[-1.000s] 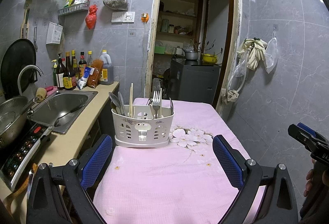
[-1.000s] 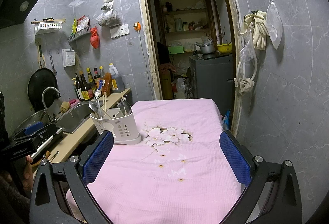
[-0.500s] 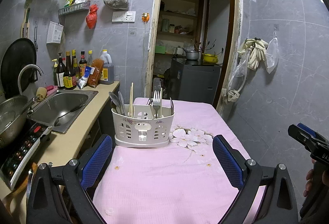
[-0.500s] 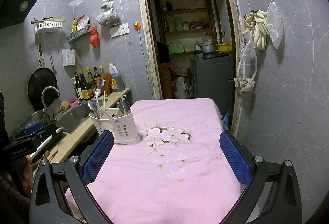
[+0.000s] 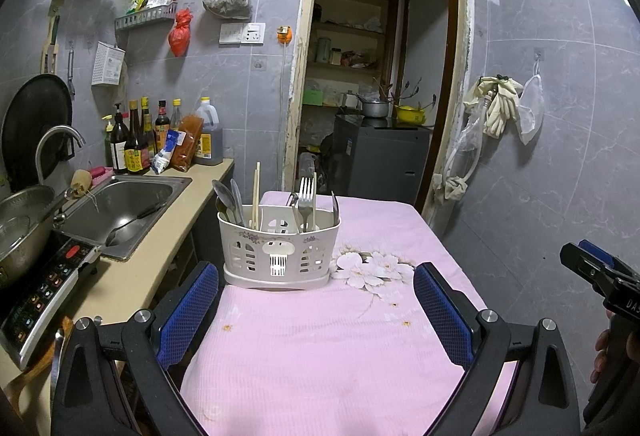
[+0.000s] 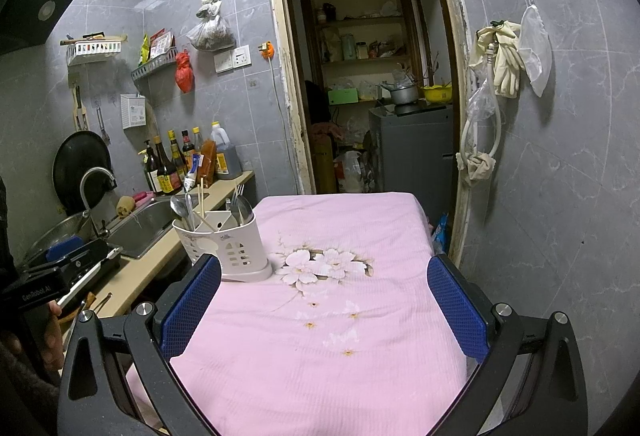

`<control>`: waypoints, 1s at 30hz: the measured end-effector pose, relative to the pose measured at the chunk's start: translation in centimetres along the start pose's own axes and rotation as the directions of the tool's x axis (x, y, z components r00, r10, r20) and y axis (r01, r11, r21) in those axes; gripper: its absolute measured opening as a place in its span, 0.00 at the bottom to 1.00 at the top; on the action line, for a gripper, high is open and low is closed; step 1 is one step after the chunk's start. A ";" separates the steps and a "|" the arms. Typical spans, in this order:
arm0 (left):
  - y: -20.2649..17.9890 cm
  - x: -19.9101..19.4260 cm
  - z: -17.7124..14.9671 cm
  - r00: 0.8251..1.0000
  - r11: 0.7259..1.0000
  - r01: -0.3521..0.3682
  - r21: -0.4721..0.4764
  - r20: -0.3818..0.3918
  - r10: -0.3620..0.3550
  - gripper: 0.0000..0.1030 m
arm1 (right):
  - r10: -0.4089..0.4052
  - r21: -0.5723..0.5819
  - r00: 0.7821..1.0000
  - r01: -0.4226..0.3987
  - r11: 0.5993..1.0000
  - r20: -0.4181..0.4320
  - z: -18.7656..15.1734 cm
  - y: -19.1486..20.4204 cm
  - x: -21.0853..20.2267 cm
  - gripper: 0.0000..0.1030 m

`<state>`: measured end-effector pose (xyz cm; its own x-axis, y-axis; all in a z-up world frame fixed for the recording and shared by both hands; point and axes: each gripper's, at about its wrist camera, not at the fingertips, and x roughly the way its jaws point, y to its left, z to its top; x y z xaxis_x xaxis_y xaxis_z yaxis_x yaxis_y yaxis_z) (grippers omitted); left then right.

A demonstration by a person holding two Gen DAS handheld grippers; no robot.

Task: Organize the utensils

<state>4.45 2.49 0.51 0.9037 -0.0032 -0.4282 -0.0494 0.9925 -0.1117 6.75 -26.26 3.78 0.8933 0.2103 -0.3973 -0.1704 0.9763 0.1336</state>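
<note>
Utensils [image 5: 304, 202] stand in caddy [image 5: 280, 256], lower ends hidden.

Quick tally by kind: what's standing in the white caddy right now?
Metal spoons: 2
Wooden chopsticks: 3
Metal fork: 1
Flat metal knife-like blade: 1
Total in the white plastic caddy: 7 showing; overlap may hide more.

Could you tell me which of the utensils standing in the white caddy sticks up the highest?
The pale wooden chopsticks in the white plastic utensil caddy reach highest; the steel spoons and the steel fork both end lower.
</note>
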 end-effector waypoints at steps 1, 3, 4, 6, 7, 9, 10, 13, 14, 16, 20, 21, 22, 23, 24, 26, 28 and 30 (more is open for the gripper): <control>0.0 0.0 0.0 1.000 1.000 0.000 0.000 0.000 0.000 0.96 | 0.000 0.000 1.000 0.000 1.000 0.000 0.0 0.0 0.1 0.98; 0.0 0.0 0.0 1.000 1.000 0.000 0.000 0.000 0.000 0.96 | 0.000 0.000 1.000 0.000 1.000 -0.001 0.0 0.0 0.1 0.98; 0.0 0.1 0.0 1.000 1.000 0.001 0.001 0.000 -0.001 0.96 | -0.001 0.000 1.000 0.001 1.000 -0.002 0.0 0.0 0.0 0.98; 0.0 0.0 0.0 1.000 1.000 0.001 0.001 0.000 -0.001 0.96 | -0.001 -0.001 1.000 0.001 1.000 -0.001 0.0 0.0 0.0 0.98; 0.0 0.0 0.0 1.000 1.000 0.001 0.001 0.001 -0.001 0.96 | -0.001 -0.001 1.000 0.001 1.000 -0.001 0.1 0.1 -0.1 0.98; 0.1 0.0 0.0 1.000 1.000 0.001 0.001 0.000 -0.001 0.96 | -0.001 0.000 1.000 0.001 1.000 -0.001 0.1 0.0 -0.1 0.98; 0.0 0.1 0.0 1.000 1.000 0.001 0.000 0.000 -0.001 0.96 | -0.001 0.000 1.000 0.001 1.000 -0.001 0.1 0.0 0.0 0.98; 0.0 0.0 0.1 1.000 1.000 0.001 0.001 0.001 -0.001 0.96 | 0.000 -0.001 1.000 0.000 1.000 -0.001 0.1 -0.1 0.0 0.98; 0.0 0.1 0.1 1.000 1.000 0.001 0.001 0.000 -0.001 0.96 | 0.000 -0.001 1.000 0.000 1.000 -0.002 0.1 -0.1 0.1 0.98; 0.0 0.1 0.1 1.000 1.000 0.001 0.001 0.000 -0.001 0.96 | 0.000 0.000 1.000 0.000 1.000 -0.002 0.1 -0.1 0.0 0.98; 0.0 0.1 0.1 1.000 1.000 0.001 0.001 0.000 -0.001 0.96 | 0.001 -0.001 1.000 -0.001 1.000 -0.002 0.1 -0.1 0.1 0.98; 0.0 0.1 0.1 1.000 1.000 0.001 0.001 0.000 -0.001 0.96 | 0.001 0.000 1.000 -0.001 1.000 -0.003 0.2 -0.1 0.0 0.98; 0.0 0.1 0.1 1.000 1.000 0.001 0.001 0.000 -0.001 0.96 | 0.001 -0.001 1.000 -0.001 1.000 -0.003 0.2 -0.1 0.1 0.98; 0.0 0.1 0.1 1.000 1.000 0.002 0.001 0.000 -0.002 0.96 | 0.001 -0.001 1.000 -0.001 1.000 -0.003 0.2 -0.1 0.0 0.98; 0.0 0.1 0.1 1.000 1.000 0.001 0.001 0.000 -0.001 0.96 | 0.000 0.000 1.000 0.000 1.000 -0.002 0.2 -0.1 0.1 0.98; 0.0 0.1 0.1 1.000 1.000 0.003 0.000 0.002 -0.003 0.96 | 0.000 0.000 1.000 0.000 1.000 -0.002 0.2 -0.1 0.1 0.98; 0.1 0.0 0.1 1.000 1.000 0.005 0.000 0.004 -0.005 0.96 | -0.001 0.001 1.000 0.001 1.000 -0.003 0.2 -0.1 0.0 0.98; -0.1 -0.1 0.1 1.000 1.000 -0.001 0.001 0.005 0.001 0.96 | 0.000 0.000 1.000 0.000 1.000 -0.003 0.2 -0.2 0.1 0.98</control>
<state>4.40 2.38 0.61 0.9058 -0.0021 -0.4237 -0.0496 0.9926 -0.1108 6.98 -26.44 3.90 0.8921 0.2104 -0.3999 -0.1705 0.9763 0.1333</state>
